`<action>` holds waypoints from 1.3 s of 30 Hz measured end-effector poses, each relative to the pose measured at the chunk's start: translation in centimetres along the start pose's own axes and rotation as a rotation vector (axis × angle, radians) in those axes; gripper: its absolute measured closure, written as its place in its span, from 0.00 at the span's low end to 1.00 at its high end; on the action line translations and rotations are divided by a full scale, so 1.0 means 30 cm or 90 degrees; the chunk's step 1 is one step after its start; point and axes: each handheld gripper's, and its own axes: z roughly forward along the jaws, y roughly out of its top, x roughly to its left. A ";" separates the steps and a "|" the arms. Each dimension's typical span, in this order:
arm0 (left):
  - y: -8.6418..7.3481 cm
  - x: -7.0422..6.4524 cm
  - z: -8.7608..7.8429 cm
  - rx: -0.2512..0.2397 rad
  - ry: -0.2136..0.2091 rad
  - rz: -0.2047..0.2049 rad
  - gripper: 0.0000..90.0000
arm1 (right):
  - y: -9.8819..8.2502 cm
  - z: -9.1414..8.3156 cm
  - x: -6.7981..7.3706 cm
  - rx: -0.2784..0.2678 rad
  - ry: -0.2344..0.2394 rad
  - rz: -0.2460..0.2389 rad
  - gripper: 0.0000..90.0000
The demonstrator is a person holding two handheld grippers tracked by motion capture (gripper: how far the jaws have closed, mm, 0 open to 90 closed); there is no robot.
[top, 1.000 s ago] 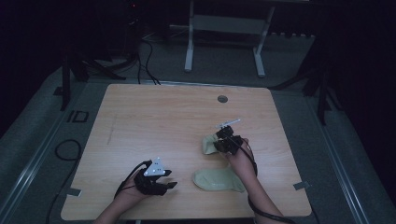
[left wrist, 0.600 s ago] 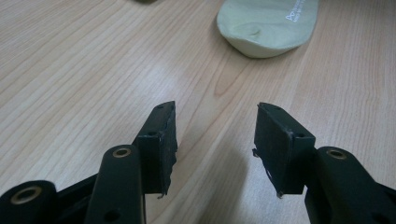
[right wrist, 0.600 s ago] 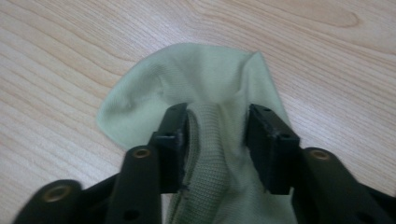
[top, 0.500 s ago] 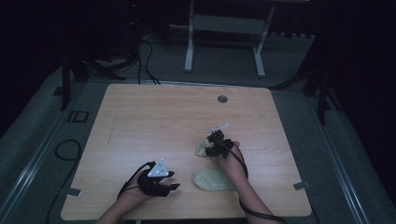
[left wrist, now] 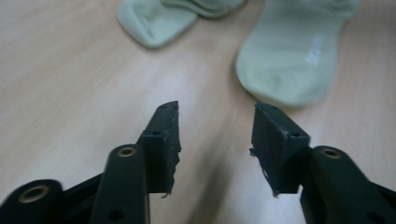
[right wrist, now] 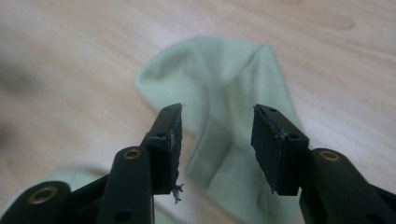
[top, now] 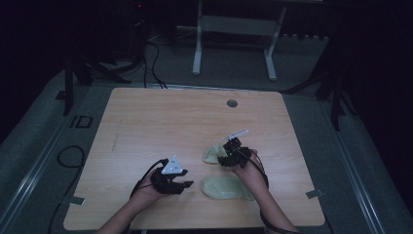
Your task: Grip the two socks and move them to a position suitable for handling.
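Note:
Two pale green socks lie on the wooden table (top: 160, 122). The farther sock (top: 212, 155) is folded over; the nearer sock (top: 225, 188) lies flat. My right gripper (top: 223, 157) hovers over the folded sock (right wrist: 224, 88), which shows through the gap below its jaws. The jaws have just been closing a little but stand open, and the pads (right wrist: 169, 140) do not press on the fabric. My left gripper (top: 187, 184) sits low at the front, left of the flat sock (left wrist: 294, 56). Its jaws (left wrist: 215, 109) have also just narrowed and stand open over bare wood, with the folded sock (left wrist: 154, 21) farther off.
A round cable hole (top: 232, 103) sits near the table's far edge. Beyond the table stand a metal frame (top: 234, 44) and cables (top: 156, 63) on the dark floor. The table's left half and far side are bare wood.
The right gripper, earlier closed on the folded sock, has opened and shifted slightly left over it. The left gripper has moved a little right and forward toward the flat sock.

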 end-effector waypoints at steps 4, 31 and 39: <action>0.070 0.023 0.042 -0.008 0.021 0.023 0.80 | -0.021 -0.001 0.004 0.003 0.003 -0.017 0.71; 0.180 0.119 0.309 0.025 0.082 0.054 0.99 | -0.023 0.035 0.009 0.014 -0.006 -0.029 0.94; 0.183 0.131 0.309 0.026 0.064 0.053 0.99 | 0.016 -0.091 -0.075 -0.040 0.004 0.007 0.94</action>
